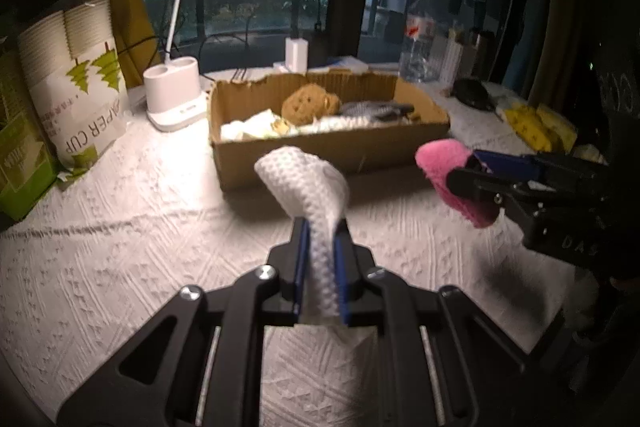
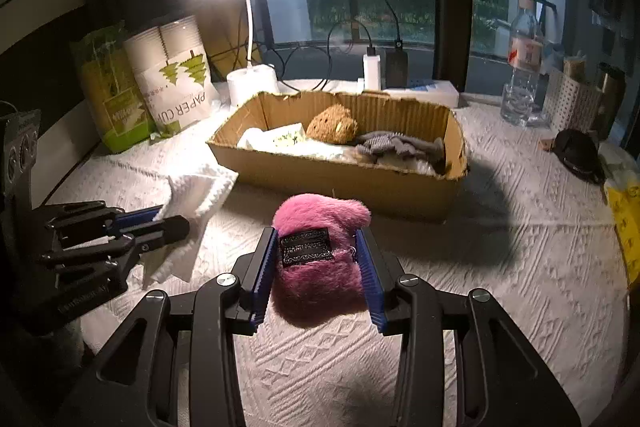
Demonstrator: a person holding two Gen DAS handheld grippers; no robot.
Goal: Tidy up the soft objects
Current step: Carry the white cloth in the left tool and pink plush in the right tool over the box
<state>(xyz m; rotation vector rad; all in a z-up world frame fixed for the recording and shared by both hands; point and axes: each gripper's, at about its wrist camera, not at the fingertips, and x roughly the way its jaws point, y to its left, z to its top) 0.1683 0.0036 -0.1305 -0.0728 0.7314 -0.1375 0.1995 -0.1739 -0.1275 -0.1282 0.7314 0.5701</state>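
Observation:
My left gripper (image 1: 321,231) is shut on a white textured cloth (image 1: 310,183) and holds it above the table, in front of the cardboard box (image 1: 332,147). It also shows in the right wrist view (image 2: 170,219) with the cloth (image 2: 196,191). My right gripper (image 2: 318,239) is shut on a pink plush toy (image 2: 320,251) with a black label, held near the box's front wall (image 2: 340,179). The toy also shows in the left wrist view (image 1: 452,175). The box holds a brown plush (image 2: 332,129), a grey cloth (image 2: 400,145) and white cloths.
A lit white desk lamp (image 1: 172,95) stands left of the box. A paper cup pack (image 1: 76,83) and a green bag (image 2: 108,87) stand at the far left. A water bottle (image 2: 524,63), a black cap (image 2: 578,155) and yellow packets (image 1: 536,127) are at the right.

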